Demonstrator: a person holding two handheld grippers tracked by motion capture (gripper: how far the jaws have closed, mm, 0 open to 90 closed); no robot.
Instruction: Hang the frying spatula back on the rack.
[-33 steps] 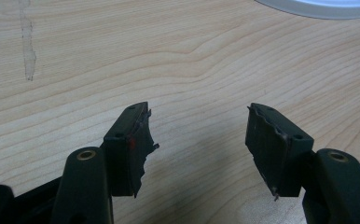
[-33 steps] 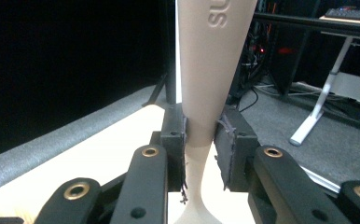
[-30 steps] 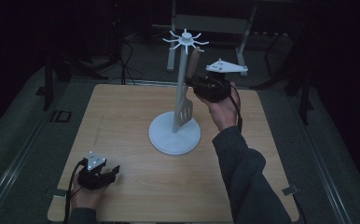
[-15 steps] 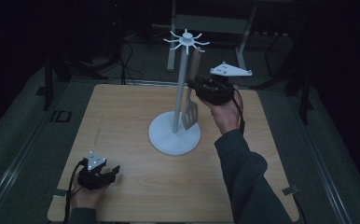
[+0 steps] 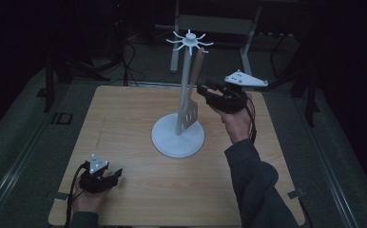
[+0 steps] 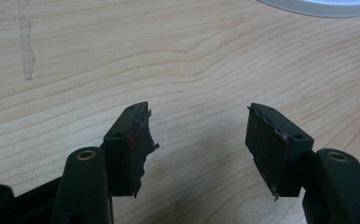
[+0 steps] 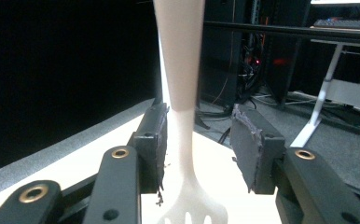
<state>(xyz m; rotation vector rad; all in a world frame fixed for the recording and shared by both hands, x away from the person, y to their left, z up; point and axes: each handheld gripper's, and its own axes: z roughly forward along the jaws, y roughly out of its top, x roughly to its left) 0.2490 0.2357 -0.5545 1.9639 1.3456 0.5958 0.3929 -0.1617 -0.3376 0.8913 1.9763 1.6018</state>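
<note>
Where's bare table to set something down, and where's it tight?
Free: the wooden table left of the white stand, up to the far-left corner, and the near strip between the left claw and the person's right sleeve. Tight: right of the stand's pole, where the hanging spatula sits between the right claw's opened jaws.

It looked like a dim lab: a wooden bench, trailing floor cables, equipment racks behind.
</note>
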